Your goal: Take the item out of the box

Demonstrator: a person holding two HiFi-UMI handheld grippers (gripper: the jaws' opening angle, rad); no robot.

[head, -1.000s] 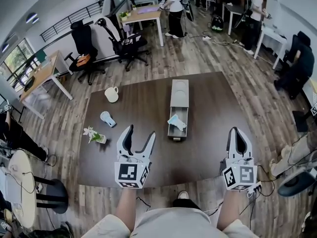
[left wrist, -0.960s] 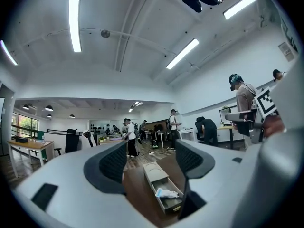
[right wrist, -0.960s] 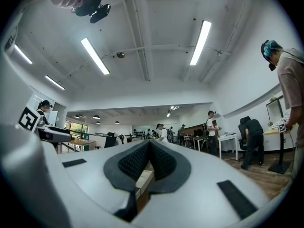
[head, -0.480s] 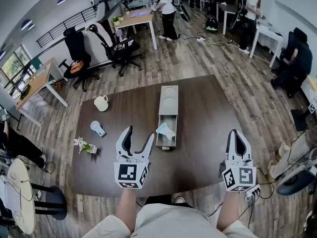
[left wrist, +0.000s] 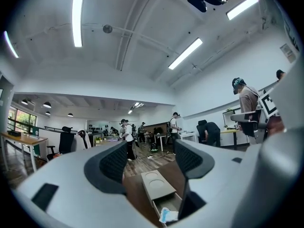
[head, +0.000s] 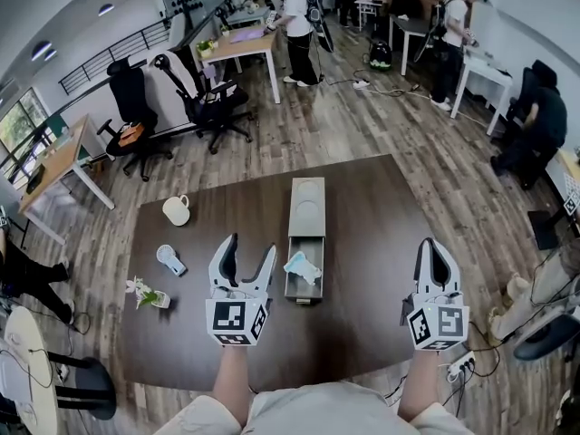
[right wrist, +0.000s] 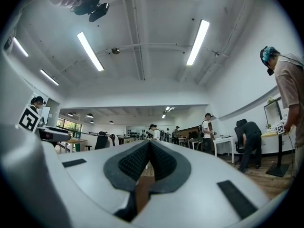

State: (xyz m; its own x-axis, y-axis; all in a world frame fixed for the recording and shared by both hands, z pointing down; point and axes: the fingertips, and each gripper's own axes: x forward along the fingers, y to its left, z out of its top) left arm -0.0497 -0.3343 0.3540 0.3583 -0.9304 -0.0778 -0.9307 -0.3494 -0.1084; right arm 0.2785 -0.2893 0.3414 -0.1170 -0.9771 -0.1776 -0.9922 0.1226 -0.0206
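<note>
A long grey box lies lengthwise in the middle of the dark table, with its drawer pulled out toward the person. The item lies inside the open drawer (a small, crumpled packet, pale blue and white). The left gripper hovers just left of the drawer, jaws spread wide with nothing between them, not touching the packet. The right gripper hangs over the table's right side, well apart from the box, jaws pressed together and empty. A mug, a small pale object and a little flower sit on the table's left part.
</note>
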